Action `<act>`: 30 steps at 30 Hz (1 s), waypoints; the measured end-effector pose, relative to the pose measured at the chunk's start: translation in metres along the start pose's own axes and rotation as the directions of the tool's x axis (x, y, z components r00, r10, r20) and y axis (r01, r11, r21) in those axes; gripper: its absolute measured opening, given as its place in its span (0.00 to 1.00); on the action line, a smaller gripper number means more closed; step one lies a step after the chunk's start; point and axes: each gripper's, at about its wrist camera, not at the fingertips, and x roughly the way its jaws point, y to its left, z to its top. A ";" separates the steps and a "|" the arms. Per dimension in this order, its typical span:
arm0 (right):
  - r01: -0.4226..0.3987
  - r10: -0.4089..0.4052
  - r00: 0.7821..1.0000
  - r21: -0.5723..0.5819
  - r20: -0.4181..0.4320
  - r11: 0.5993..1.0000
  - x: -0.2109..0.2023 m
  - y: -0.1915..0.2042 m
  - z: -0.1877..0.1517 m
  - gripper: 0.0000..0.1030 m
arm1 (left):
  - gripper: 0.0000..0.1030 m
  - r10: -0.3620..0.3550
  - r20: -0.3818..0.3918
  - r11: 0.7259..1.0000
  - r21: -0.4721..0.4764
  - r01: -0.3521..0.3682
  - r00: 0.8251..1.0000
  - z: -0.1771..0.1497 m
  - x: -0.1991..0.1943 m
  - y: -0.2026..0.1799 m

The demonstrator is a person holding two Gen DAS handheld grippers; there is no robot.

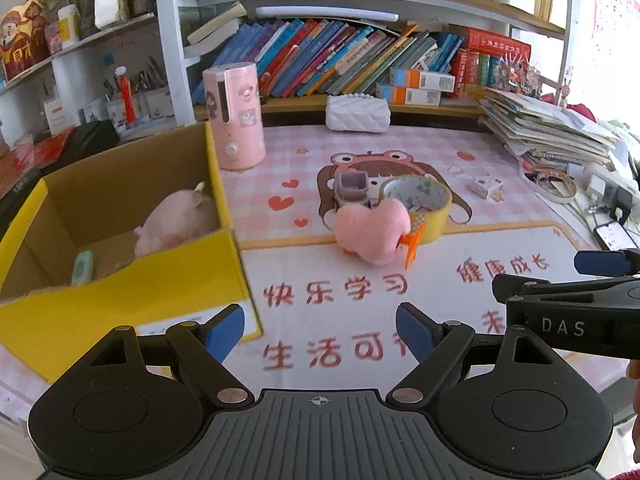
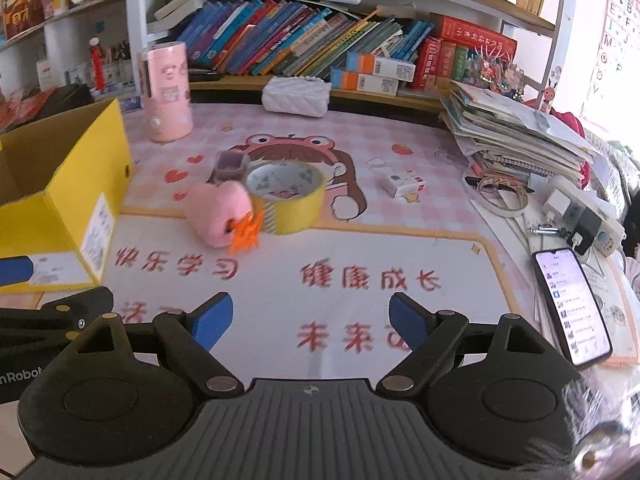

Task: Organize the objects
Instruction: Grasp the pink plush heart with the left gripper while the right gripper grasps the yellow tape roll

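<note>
Both claws spread wide, nothing between the blue ribbed pads. Left claw [image 1: 320, 330] hung over the printed pink mat [image 1: 360, 280] on the counter, right claw [image 2: 310, 320] just beside it, also over the mat, both angled down.

Little cluster sat ahead of both claws, well apart from the pads: fuzzy pink plush [image 1: 372, 228], rounded and soft-looking, with a spiky orange plastic clip [image 1: 414, 244] touching its right side. Right behind, touching the plush, a glossy yellow tape roll [image 1: 420, 204] lying flat, hollow ring shape. Small grey square plastic cup [image 1: 351, 190] just beside the roll on the left, upright.

Open cardboard box [image 1: 228, 264], yellow outside and plain brown inside, sat left of the left claw. Inside it: another pale pink plush [image 1: 176, 220] and a small mint-green oblong thing [image 1: 82, 266], too blurry to name.

Further back: tall smooth pink cylinder [image 1: 236, 116], quilted white pouch [image 1: 357, 114], small white carton [image 2: 402, 184]. Lit phone [image 2: 572, 306] flat off to the right of the right claw.
</note>
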 end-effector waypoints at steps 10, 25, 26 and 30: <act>-0.050 0.050 0.999 -0.002 0.013 0.999 0.025 -0.024 0.025 0.82 | 0.82 0.044 0.007 0.999 -0.010 -0.044 0.999 0.023 0.019 -0.019; -0.128 0.127 0.992 0.017 0.012 0.992 0.070 -0.052 0.059 0.80 | 0.81 0.060 -0.015 0.997 -0.042 -0.061 0.998 0.049 0.060 -0.038; -0.128 0.128 0.992 0.020 0.014 0.992 0.072 -0.054 0.061 0.80 | 0.81 0.059 -0.015 0.997 -0.054 -0.059 0.998 0.052 0.064 -0.038; -0.121 0.120 0.992 0.045 0.030 0.992 0.083 -0.063 0.072 0.80 | 0.81 0.053 -0.024 0.996 -0.072 -0.054 0.998 0.062 0.083 -0.040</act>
